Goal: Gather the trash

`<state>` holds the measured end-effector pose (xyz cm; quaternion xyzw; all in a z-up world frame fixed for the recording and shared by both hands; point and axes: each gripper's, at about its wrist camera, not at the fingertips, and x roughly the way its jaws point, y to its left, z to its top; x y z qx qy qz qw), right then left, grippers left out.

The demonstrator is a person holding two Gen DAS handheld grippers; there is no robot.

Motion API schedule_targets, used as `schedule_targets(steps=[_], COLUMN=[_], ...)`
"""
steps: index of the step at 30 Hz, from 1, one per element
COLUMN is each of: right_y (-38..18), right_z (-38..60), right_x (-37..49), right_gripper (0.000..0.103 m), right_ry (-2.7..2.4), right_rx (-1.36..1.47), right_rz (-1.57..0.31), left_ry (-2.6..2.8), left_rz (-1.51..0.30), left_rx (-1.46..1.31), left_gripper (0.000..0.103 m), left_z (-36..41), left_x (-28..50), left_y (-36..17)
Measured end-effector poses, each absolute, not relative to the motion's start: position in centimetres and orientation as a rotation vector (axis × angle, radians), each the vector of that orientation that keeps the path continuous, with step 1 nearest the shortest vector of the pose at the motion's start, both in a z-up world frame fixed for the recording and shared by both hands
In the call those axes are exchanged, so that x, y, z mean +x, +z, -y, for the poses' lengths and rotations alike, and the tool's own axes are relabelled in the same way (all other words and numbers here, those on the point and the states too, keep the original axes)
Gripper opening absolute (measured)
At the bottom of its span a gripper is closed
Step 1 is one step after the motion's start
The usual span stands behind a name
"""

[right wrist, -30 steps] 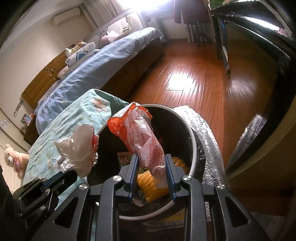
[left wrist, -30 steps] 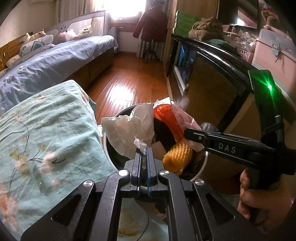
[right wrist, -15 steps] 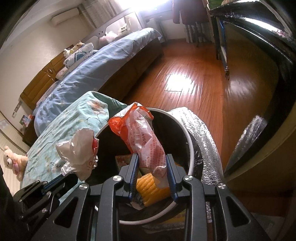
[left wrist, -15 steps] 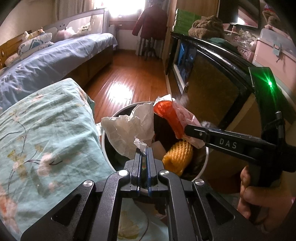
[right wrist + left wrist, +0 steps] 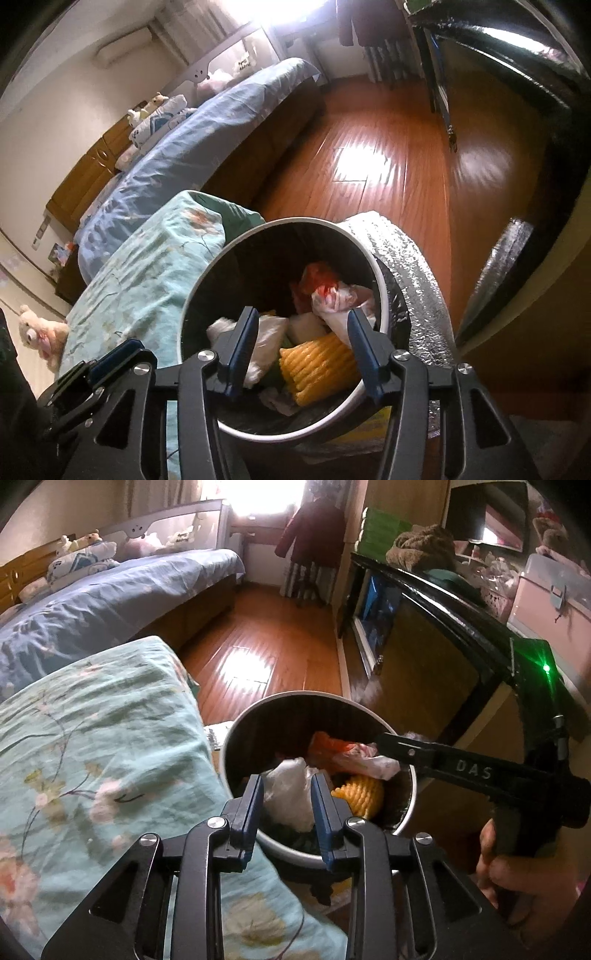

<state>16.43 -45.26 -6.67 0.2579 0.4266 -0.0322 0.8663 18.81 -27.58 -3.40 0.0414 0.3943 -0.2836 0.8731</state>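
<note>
Both grippers hang over the round bin (image 5: 236, 738) on the wood floor (image 5: 258, 642), beside a floral quilt (image 5: 92, 738) at its 9 o'clock. The left gripper (image 5: 287, 797) has just been opening its jaws; they stand a little apart, gripping nothing, with the white bag (image 5: 291, 794) lying loose in the bin beyond them. The right gripper (image 5: 301, 334) has also just been opening; its jaws stand wider, empty. The orange bag (image 5: 325, 291) lies in the bin at 12 o'clock of a yellow net (image 5: 317, 363).
</note>
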Motion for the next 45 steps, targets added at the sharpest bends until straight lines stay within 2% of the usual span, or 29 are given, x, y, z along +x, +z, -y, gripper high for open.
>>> schedule_targets(steps=[5, 9, 21, 30, 32, 35, 36, 37, 38, 39, 40, 45], right_y=[-5.9, -5.6, -2.6, 0.0, 0.9, 2.5, 2.9, 3.1, 3.4, 3.5, 3.5, 2.4], right_z=[44.4, 43.0, 35.9, 33.5, 33.2, 32.9, 32.7, 32.5, 32.3, 32.1, 31.9, 30.9], right_x=[15.1, 13.7, 9.4, 7.6, 7.1, 6.3, 6.0, 5.8, 5.6, 5.6, 5.5, 6.0], right_gripper=[0.067, 0.079, 0.090, 0.092, 0.094, 0.101, 0.102, 0.102, 0.103, 0.103, 0.103, 0.103], right_ry=[-0.054, -0.035, 0.015, 0.030, 0.026, 0.017, 0.018, 0.017, 0.016, 0.015, 0.013, -0.004], right_rx=[0.559, 0.569, 0.433, 0.354, 0.337, 0.301, 0.289, 0.278, 0.265, 0.255, 0.245, 0.200], right_rz=[-0.862, -0.840, -0.712, -0.602, -0.564, -0.491, -0.470, -0.451, -0.433, -0.422, -0.413, -0.403], left_ry=[-0.552, -0.527, -0.418, -0.375, -0.359, -0.329, -0.319, -0.301, -0.279, -0.255, -0.231, -0.150], left_rz=[-0.818, -0.815, -0.744, -0.672, -0.636, -0.582, -0.568, -0.543, -0.516, -0.492, -0.468, -0.412], left_rx=[0.037, 0.001, -0.073, -0.093, -0.087, -0.082, -0.080, -0.075, -0.070, -0.067, -0.064, -0.021], left_gripper=[0.039, 0.044, 0.051, 0.052, 0.056, 0.063, 0.070, 0.081, 0.088, 0.099, 0.103, 0.103], left_z=[25.0, 22.6, 14.9, 12.1, 11.7, 11.1, 10.9, 10.6, 10.4, 10.1, 9.9, 9.3], left_x=[18.0, 17.0, 12.6, 10.0, 9.3, 8.3, 8.1, 7.7, 7.3, 7.0, 6.8, 6.3], left_y=[-3.0, -2.9, -1.9, -0.4, 0.4, 1.5, 1.8, 2.1, 2.4, 2.6, 2.7, 2.4])
